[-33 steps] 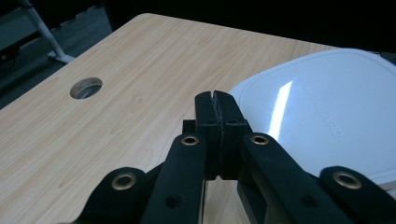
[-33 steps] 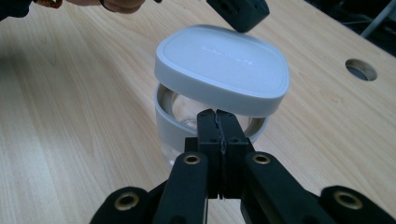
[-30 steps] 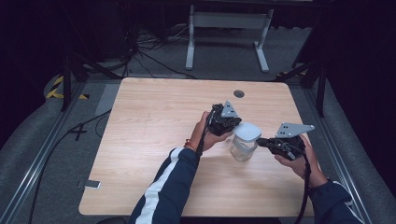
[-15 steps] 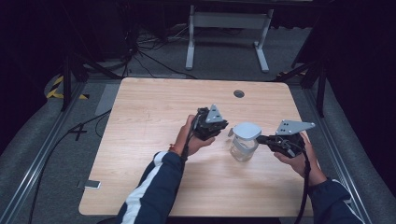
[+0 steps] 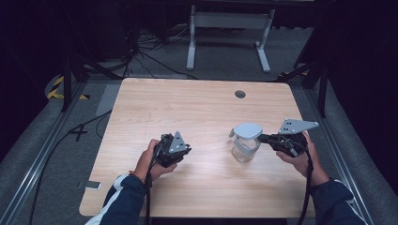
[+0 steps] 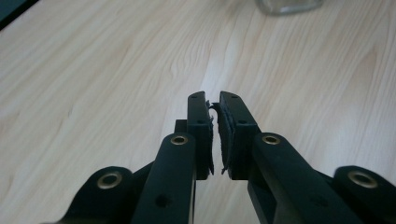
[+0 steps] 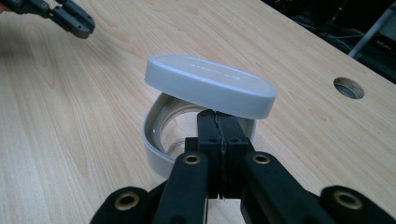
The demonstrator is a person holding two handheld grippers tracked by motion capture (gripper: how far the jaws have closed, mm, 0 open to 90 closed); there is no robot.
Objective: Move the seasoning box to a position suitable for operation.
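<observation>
Desk (image 5: 197, 108) first: your pale wooden desk fills the middle of the high view, with a small round cable hole (image 5: 240, 94) near its upper edge. Right of centre stands the clear glass jar (image 5: 244, 149) with its grey collar. The grey oval plastic lid (image 5: 248, 131) sits tilted over the mouth, lifted on one side and resting on the rim on the other, so the jar looks opened but the lid is not yet off.

Your right gripper (image 5: 264, 138), at the right of the high view, reaches in level to the jar's top. In the right gripper view its jaws are pressed flat together just under the lid's near edge; I cannot tell whether they pinch the rim or anything at all.

Your left gripper (image 5: 184, 151) is well apart from the jar, at lower centre-left. Its jaws have just been opening and stand a thin slit apart, with nothing between them.

By my reading, what remains is lifting the lid clear and setting it down.
</observation>
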